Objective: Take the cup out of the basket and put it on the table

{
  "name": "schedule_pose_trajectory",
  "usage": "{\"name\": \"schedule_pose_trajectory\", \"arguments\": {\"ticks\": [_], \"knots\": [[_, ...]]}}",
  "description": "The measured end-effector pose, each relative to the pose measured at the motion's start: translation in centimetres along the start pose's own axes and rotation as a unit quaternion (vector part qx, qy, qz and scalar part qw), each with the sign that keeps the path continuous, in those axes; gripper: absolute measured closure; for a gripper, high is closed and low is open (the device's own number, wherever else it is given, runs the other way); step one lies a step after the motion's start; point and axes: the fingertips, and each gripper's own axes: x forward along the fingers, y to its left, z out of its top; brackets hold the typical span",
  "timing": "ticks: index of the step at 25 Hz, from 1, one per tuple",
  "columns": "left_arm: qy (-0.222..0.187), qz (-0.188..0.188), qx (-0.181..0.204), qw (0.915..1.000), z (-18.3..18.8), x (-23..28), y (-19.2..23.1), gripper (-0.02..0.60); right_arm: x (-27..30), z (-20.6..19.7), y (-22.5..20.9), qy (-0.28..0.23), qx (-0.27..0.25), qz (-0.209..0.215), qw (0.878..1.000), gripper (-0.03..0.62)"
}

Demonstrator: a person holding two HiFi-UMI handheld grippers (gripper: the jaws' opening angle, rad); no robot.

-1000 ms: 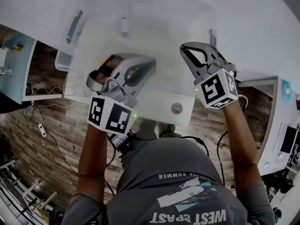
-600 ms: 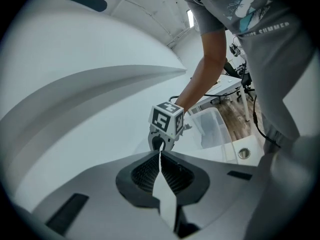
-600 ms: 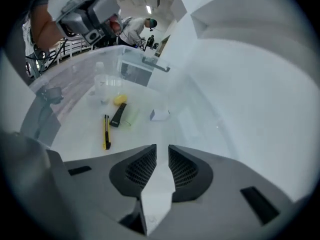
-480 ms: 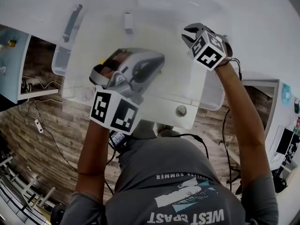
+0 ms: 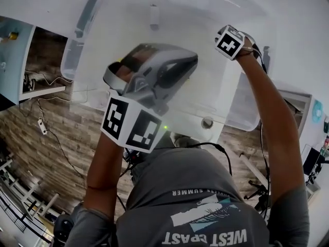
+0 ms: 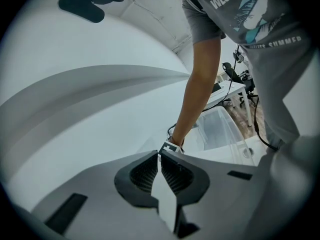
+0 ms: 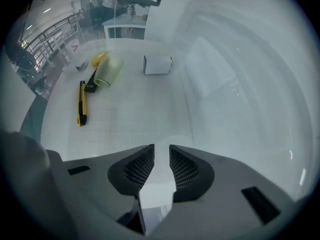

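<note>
While on its side, cup (image 7: 108, 70) aslant.

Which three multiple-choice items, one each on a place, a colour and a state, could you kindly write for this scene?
1. Where does the cup lie?
A. inside the clear basket
B. on a chair
C. on the wooden floor

2. What colour is the body of the utility knife?
A. red
B. yellow
C. blue

3. How do the jaws of the right gripper stand?
A. closed on the cup
B. closed on the utility knife
C. apart, with nothing between them

Answers:
1 A: the right gripper view shows the pale green cup on the basket's floor, near a white box.
2 B: its long body is plainly yellow.
3 C: the jaws have just been opening, and only the bare basket floor shows in the gap between the pads.
</note>
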Motion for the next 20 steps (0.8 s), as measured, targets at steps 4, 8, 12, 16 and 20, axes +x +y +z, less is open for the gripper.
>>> {"name": "schedule_pose_trajectory", "arguments": {"ticks": [4, 8, 12, 16, 20], "knots": [[-0.005, 0.0, -0.005, 1.0, -0.1, -0.2, 0.4, 0.565, 2.4, -0.9, 0.1, 0.028, -0.01, 0.008, 1.0, 0.499], [-0.006, 0.002, -0.006, 1.0, -0.1, -0.8, 0.8, 0.565, 3.5, -1.5, 0.9, 0.043, -0.038, 0.009, 0.998, 0.56], [-0.005, 0.006, 0.0, 1.0, 0.1, -1.2, 0.6, 0.565, 2.4, -1.0, 2.1, 0.031, -0.041, 0.012, 0.999, 0.563], [-0.002, 0.005, 0.01, 0.9999, 0.9, -1.6, 0.0, 0.565, -0.8, 0.5, 3.2, 0.002, -0.06, -0.003, 0.998, 0.565], [0.004, 0.006, 0.016, 0.9999, 1.5, -1.7, -0.7, 0.565, -4.0, 1.9, 4.6, -0.034, -0.071, -0.018, 0.997, 0.563]]}}
